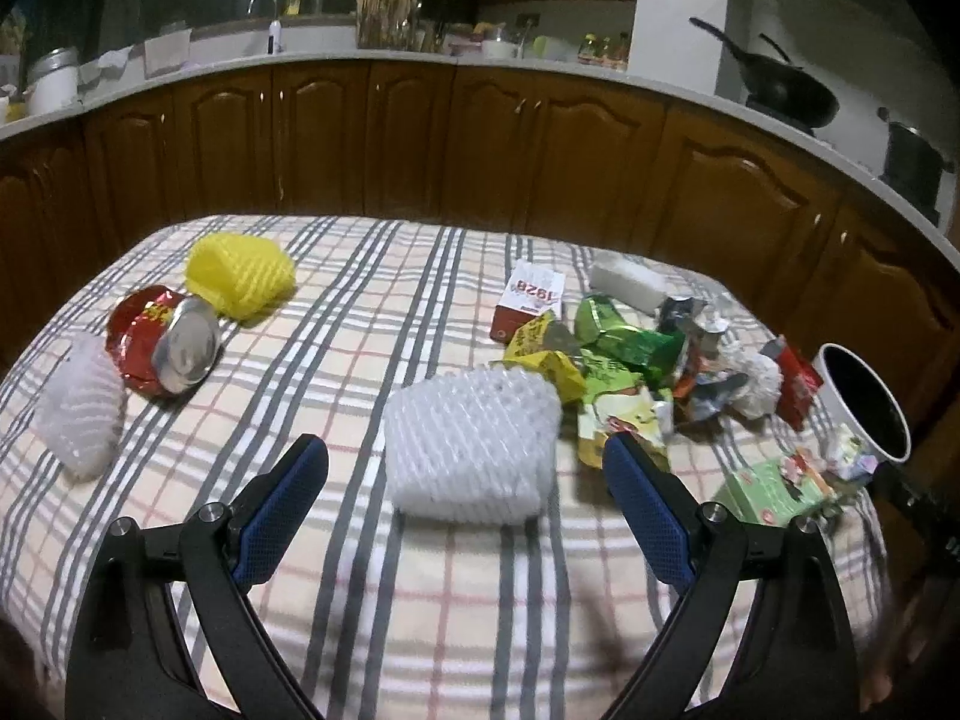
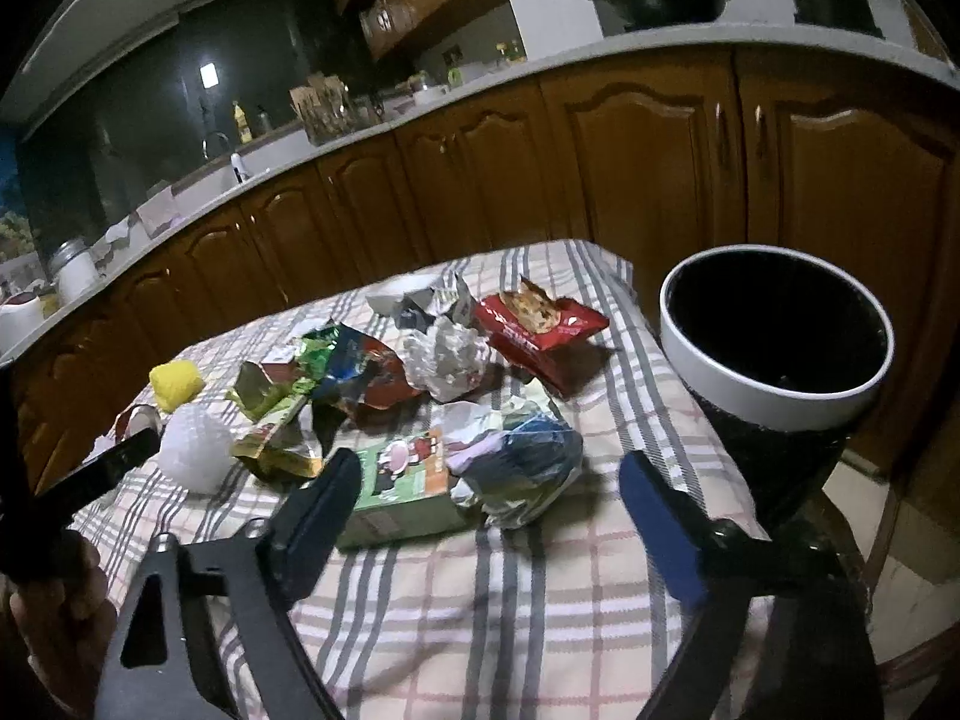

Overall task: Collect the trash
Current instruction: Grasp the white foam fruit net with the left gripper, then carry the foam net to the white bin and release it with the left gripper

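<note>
My left gripper [image 1: 467, 450] is open, with a white foam net sleeve [image 1: 471, 444] lying on the checked tablecloth [image 1: 372, 570] between its blue pads. My right gripper [image 2: 489, 474] is open, its fingers either side of a crumpled silver-blue wrapper [image 2: 528, 468] and a green carton [image 2: 408, 492]. A white-rimmed black bin [image 2: 774, 348] stands off the table's right edge; it also shows in the left wrist view [image 1: 864, 402]. A pile of wrappers [image 1: 636, 360] lies mid-right.
A crushed red can [image 1: 162, 342], a yellow foam net [image 1: 240, 282] and another white net [image 1: 81, 408] lie at the left. A red-white box [image 1: 528, 300] is farther back. A red snack bag [image 2: 540, 324] and crumpled paper [image 2: 447, 360] lie near the bin. Brown cabinets [image 1: 480, 150] stand behind.
</note>
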A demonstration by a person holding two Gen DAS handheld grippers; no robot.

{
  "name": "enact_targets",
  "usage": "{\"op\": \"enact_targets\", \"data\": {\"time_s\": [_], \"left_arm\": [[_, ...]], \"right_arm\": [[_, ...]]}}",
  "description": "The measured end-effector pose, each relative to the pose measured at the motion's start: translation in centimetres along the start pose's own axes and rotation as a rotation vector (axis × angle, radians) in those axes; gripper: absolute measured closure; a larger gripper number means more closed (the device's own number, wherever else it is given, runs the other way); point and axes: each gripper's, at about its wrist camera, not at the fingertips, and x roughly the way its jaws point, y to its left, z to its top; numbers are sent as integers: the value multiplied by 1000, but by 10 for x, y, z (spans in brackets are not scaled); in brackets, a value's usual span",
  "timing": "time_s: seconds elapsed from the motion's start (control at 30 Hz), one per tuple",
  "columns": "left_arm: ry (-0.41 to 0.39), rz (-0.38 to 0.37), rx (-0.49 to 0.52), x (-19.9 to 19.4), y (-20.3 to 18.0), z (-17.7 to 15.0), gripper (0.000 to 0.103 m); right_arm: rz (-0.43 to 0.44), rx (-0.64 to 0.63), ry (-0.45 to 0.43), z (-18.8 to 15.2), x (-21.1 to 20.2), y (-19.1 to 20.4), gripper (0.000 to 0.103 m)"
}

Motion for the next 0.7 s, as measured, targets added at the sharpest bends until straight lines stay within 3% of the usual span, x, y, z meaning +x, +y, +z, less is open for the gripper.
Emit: {"op": "enact_targets", "data": {"time_s": [0.03, 0.13, 0.2, 0.23, 0.4, 0.5, 0.7], "left_arm": [[14, 9, 3, 7, 0, 1, 10], [65, -6, 7, 26, 0, 3, 29], [99, -25, 7, 35, 0, 1, 49], [114, -36, 8, 40, -1, 0, 53], [104, -64, 7, 33, -4, 2, 83], [83, -97, 2, 22, -8, 8, 87], [21, -159, 33, -4, -32, 23, 88]], "right_arm": [[3, 3, 10, 0, 4, -2, 23], [7, 24, 46, 2, 18, -8, 33], [14, 40, 73, 3, 28, -13, 44], [17, 45, 82, 3, 31, -14, 53], [40, 53, 94, 0, 33, -20, 57], [47, 47, 78, 4, 24, -20, 58], [62, 40, 37, 15, 9, -22, 58]]}}
